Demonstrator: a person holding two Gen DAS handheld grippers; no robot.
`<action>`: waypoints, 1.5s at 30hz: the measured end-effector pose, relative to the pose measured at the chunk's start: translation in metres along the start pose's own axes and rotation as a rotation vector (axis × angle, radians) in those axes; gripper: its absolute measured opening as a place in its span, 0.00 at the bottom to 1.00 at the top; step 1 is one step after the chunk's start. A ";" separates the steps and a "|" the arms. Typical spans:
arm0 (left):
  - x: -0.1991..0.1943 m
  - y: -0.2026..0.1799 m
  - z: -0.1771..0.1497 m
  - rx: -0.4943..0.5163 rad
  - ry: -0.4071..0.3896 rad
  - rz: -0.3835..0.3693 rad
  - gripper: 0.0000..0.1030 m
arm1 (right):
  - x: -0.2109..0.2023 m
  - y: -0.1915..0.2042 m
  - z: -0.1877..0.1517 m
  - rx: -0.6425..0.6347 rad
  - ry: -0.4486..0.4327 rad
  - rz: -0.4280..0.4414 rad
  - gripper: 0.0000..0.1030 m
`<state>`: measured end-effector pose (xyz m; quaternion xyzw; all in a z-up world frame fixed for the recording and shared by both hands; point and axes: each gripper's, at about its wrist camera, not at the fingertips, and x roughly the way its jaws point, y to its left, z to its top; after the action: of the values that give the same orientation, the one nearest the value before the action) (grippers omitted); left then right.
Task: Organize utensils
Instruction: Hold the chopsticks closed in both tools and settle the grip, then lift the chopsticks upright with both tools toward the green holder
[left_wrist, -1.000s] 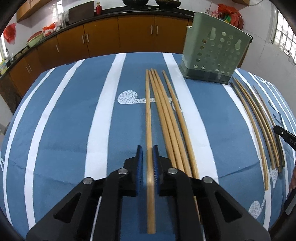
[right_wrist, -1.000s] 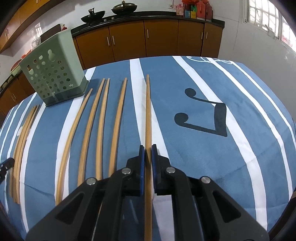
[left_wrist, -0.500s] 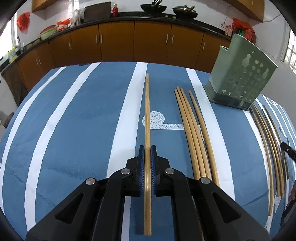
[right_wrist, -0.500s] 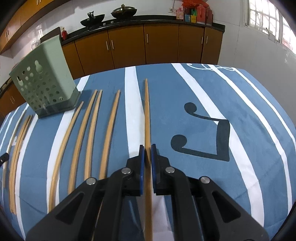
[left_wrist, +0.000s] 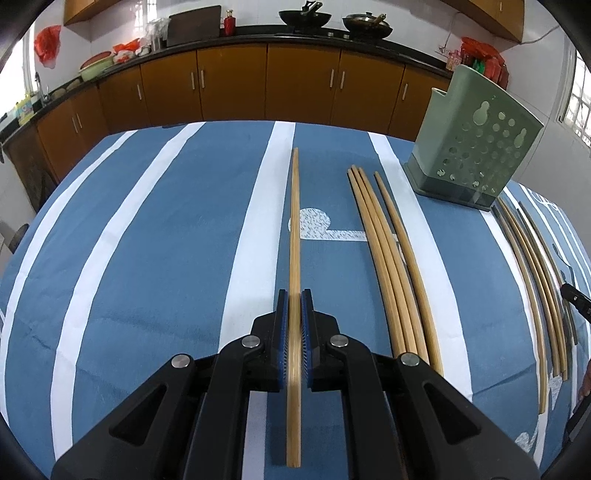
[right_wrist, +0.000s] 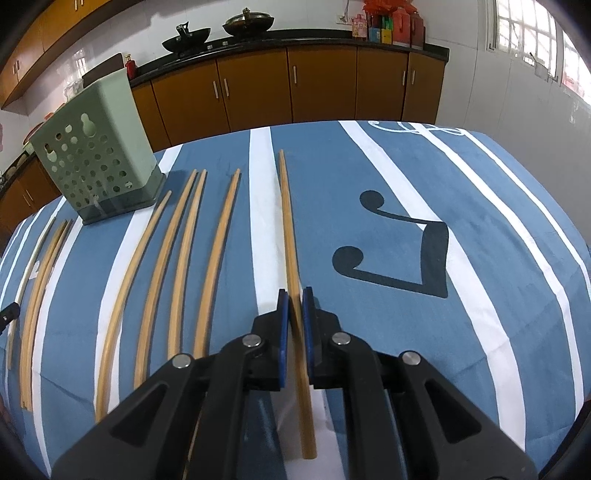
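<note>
On the blue, white-striped tablecloth (left_wrist: 147, 258), my left gripper (left_wrist: 294, 314) had its blue-padded jaws pressed together on a long pale bamboo chopstick (left_wrist: 294, 229) pointing toward the far edge. My right gripper (right_wrist: 294, 314) held a second bamboo chopstick (right_wrist: 288, 229) between jaws closed on its shaft, tip aimed at the far edge too. The perforated sage-green plastic utensil holder (left_wrist: 476, 147) stood upright near the far edge, with loose bamboo chopsticks (right_wrist: 177, 266) lying flat on both sides of it.

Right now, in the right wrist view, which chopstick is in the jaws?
The rightmost chopstick, on the white stripe; the right gripper is closed on it, while the others lie loose nearer the holder.
</note>
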<state>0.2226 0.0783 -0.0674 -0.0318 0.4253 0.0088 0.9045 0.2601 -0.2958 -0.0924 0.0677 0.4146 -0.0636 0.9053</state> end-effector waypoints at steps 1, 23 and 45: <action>0.000 -0.001 0.000 0.003 -0.001 0.005 0.07 | 0.000 0.000 0.000 0.000 0.000 -0.001 0.10; -0.010 -0.001 -0.001 0.031 0.015 0.002 0.07 | -0.028 -0.005 0.000 0.017 -0.046 0.042 0.08; -0.096 0.006 0.034 -0.015 -0.210 -0.064 0.07 | -0.118 -0.020 0.029 0.066 -0.321 0.072 0.08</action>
<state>0.1875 0.0871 0.0275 -0.0508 0.3269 -0.0135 0.9436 0.2017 -0.3132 0.0141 0.1012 0.2597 -0.0549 0.9588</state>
